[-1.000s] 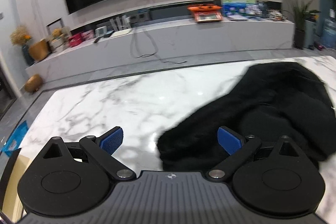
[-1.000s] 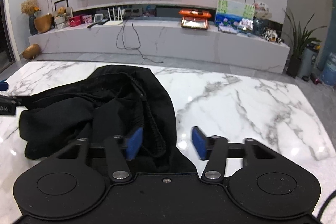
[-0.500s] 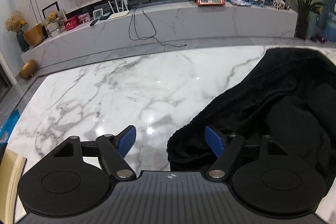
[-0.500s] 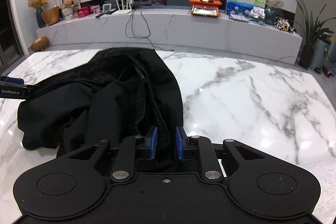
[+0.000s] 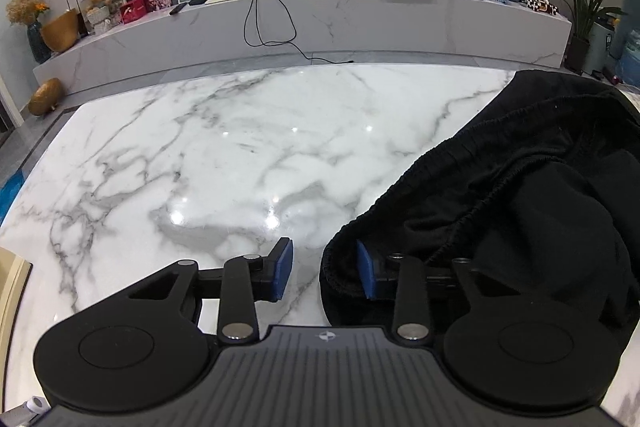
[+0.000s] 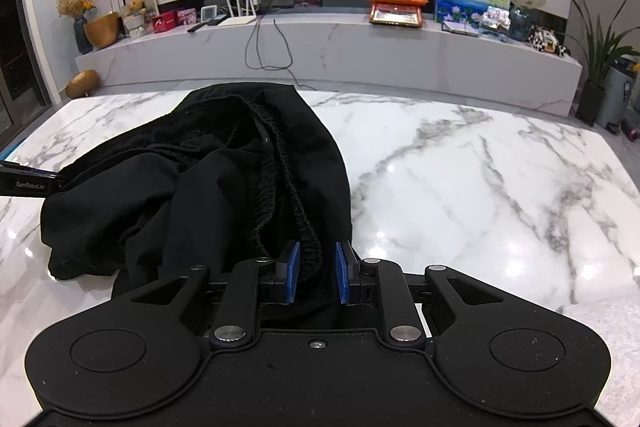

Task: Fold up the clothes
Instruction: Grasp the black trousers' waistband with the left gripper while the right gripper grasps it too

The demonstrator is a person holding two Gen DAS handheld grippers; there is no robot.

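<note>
My left tongs (image 5: 325,275) have closed in around the black clothes' (image 6: 208,187) edge but aren't pinching yet, my right tongs (image 6: 316,277) pinch the stretchy band, so I'd squeeze left before lifting.

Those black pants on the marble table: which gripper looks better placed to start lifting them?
Right. The right gripper already has the black pants' elastic waistband between its pads. The left gripper is open, straddling the hem.

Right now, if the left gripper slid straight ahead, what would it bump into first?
Probably the crumpled black garment's elastic edge: it already curls around one blue pad of the left gripper. Beyond lies bare white marble table.
</note>
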